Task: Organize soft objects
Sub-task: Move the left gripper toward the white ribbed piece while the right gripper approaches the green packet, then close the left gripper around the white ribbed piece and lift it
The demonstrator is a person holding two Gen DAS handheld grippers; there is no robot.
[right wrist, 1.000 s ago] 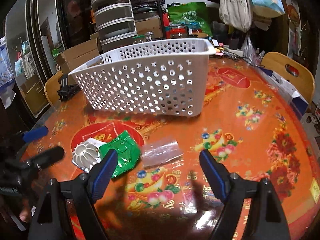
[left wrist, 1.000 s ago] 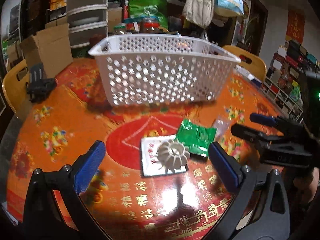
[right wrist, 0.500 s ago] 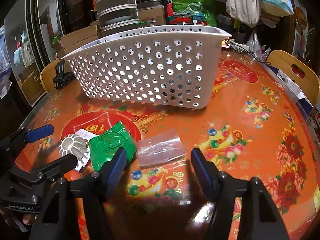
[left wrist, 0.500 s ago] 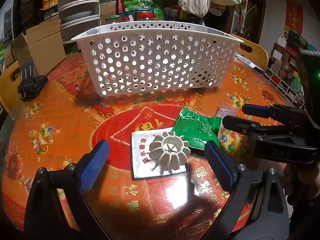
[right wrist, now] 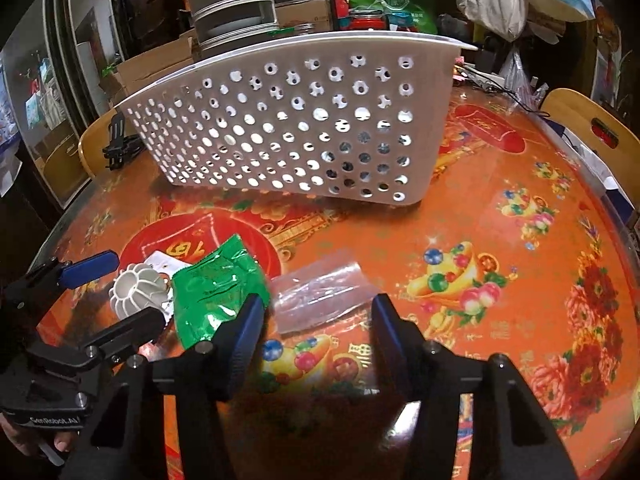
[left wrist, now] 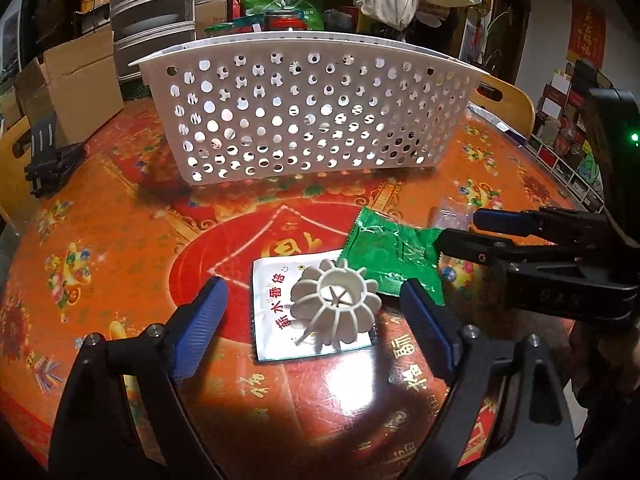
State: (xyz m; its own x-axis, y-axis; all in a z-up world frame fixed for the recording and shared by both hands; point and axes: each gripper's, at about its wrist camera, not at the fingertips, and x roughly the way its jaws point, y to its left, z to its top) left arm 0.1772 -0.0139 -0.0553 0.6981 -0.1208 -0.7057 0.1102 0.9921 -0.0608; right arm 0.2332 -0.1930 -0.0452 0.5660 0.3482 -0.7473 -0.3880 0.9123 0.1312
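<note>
Clear bag (right wrist: 322, 298) lies flat on the tablecloth (right wrist: 500, 208), just beside the green packet (right wrist: 214, 292), and my right gripper (right wrist: 318, 328) straddles it, jaws wide, nothing held. The white ribbed piece (left wrist: 335, 306) sits on the white sachet (left wrist: 276, 316); my left gripper (left wrist: 312, 312) frames it, jaws wide too. Beyond, the basket (left wrist: 308, 120) stands upright.

White packet (left wrist: 276, 308) partly hidden under fluted mould (left wrist: 335, 305); basket (left wrist: 308, 120) contents unreadable.
</note>
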